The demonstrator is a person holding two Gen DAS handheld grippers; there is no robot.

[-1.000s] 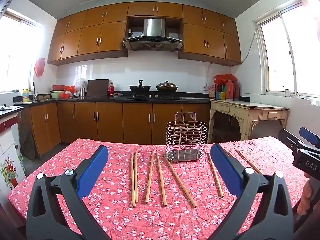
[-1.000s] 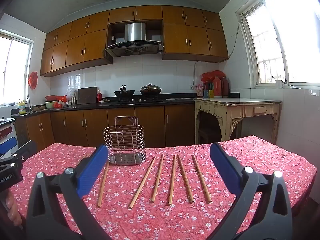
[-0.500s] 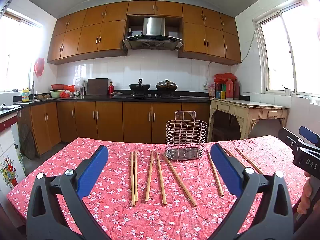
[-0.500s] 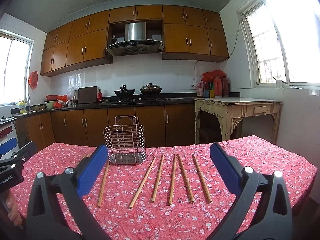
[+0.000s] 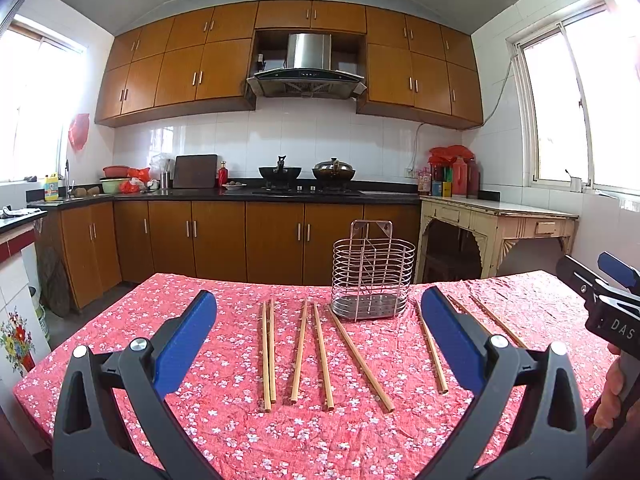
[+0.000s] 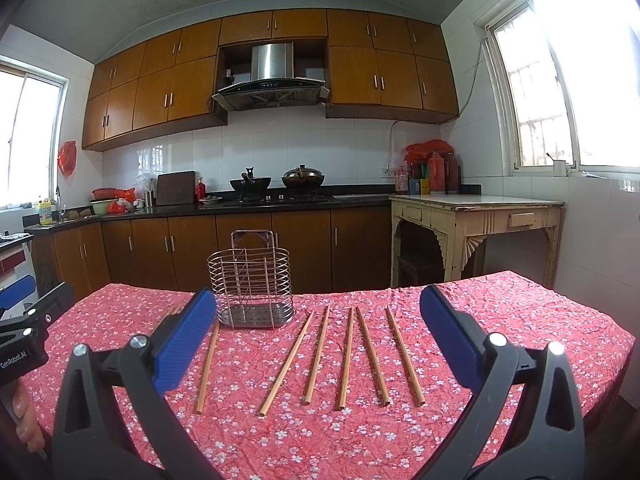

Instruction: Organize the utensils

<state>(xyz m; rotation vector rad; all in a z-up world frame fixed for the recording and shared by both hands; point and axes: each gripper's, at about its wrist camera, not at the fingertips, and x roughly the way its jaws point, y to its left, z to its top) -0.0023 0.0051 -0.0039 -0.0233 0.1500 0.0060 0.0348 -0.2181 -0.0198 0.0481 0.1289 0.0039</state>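
Several wooden chopsticks [image 5: 298, 354] lie side by side on the table with the red flowered cloth [image 5: 240, 432]. A wire utensil basket [image 5: 373, 282] stands upright behind them, empty as far as I can see. My left gripper [image 5: 318, 340] is open and empty, held above the near part of the table, short of the chopsticks. In the right wrist view the chopsticks [image 6: 348, 356] and the basket [image 6: 250, 282] show too. My right gripper [image 6: 316, 338] is open and empty, also short of the chopsticks.
The right gripper shows at the right edge of the left wrist view [image 5: 612, 304], the left gripper at the left edge of the right wrist view [image 6: 20, 328]. Behind the table are brown kitchen cabinets [image 5: 220, 236] and a cream side table [image 6: 476, 216].
Both views have shifted very slightly; the basket and chopsticks sit a touch higher in frame. Nothing was gripped or moved on the table.
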